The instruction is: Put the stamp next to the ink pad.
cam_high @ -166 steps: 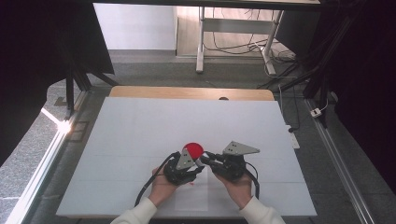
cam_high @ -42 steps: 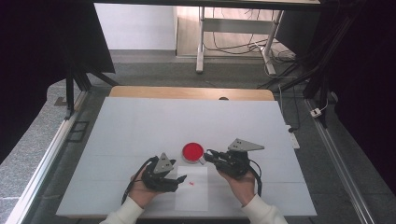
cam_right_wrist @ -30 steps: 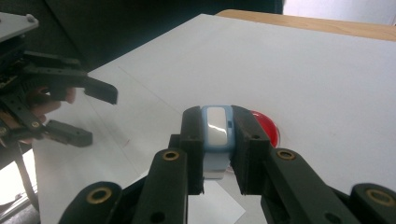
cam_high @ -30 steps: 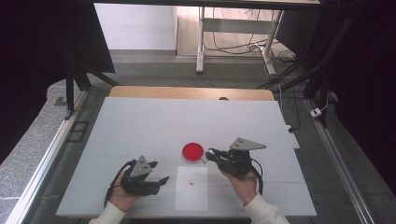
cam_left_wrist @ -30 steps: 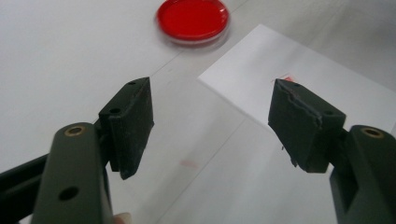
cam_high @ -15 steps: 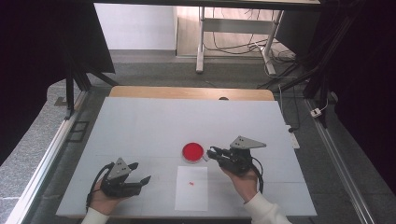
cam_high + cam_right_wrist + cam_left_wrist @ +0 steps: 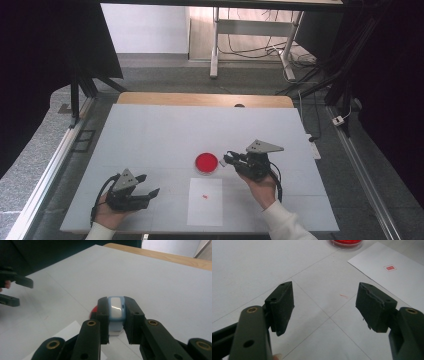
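My right gripper (image 7: 115,315) clamped the small blue-and-white plastic stamp (image 7: 116,308) just at three o'clock of the round red ink pad (image 7: 206,163), left gripper (image 7: 146,188) open and empty; white paper sheet (image 7: 206,210) already bore one red mark (image 7: 205,195), next press pending.

One stamp (image 7: 115,308), one red ink pad (image 7: 206,163), one paper sheet (image 7: 205,202) (one red mark), two grippers (image 7: 141,192) (image 7: 230,160)

The left gripper (image 7: 150,186) has moved away from the red pad (image 7: 206,162) leftward.
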Motion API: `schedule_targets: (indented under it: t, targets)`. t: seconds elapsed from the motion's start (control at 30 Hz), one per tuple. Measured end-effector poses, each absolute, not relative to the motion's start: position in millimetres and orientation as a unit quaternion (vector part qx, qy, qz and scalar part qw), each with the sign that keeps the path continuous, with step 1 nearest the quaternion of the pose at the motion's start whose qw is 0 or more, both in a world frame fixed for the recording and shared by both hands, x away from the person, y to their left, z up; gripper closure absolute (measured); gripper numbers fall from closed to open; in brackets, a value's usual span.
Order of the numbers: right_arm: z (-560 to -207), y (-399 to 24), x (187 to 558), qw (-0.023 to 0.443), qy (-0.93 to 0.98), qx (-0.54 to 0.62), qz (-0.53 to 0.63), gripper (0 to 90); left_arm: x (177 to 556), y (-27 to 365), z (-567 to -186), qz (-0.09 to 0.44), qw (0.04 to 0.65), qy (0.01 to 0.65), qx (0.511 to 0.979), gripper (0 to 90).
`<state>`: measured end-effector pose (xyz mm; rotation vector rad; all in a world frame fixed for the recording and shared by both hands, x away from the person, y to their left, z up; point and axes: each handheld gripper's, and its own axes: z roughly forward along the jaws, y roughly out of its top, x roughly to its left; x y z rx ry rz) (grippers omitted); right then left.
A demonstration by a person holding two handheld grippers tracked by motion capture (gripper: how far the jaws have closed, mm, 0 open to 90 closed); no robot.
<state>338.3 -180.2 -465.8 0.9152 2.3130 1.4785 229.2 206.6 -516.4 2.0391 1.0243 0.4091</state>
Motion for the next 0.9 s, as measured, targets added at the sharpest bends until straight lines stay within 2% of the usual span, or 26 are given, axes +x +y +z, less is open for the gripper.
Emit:
schedule_targets:
  t: [0.4, 0.6, 0.9]
  targets:
    - [-481, -185, 366, 0.146, 0.807, 0.332, 0.467, 74.9, 230, 206, -517, 0.162, 0.394, 0.405, 0.809, 30.7]
    - [-490, -177, 376, 0.140, 0.826, 0.327, 0.437, 74.9, 230, 207, -519, 0.161, 0.391, 0.404, 0.811, 30.7]
    - [-494, -166, 384, 0.168, 0.846, 0.309, 0.401, 74.8, 230, 207, -520, 0.162, 0.387, 0.402, 0.814, 30.8]
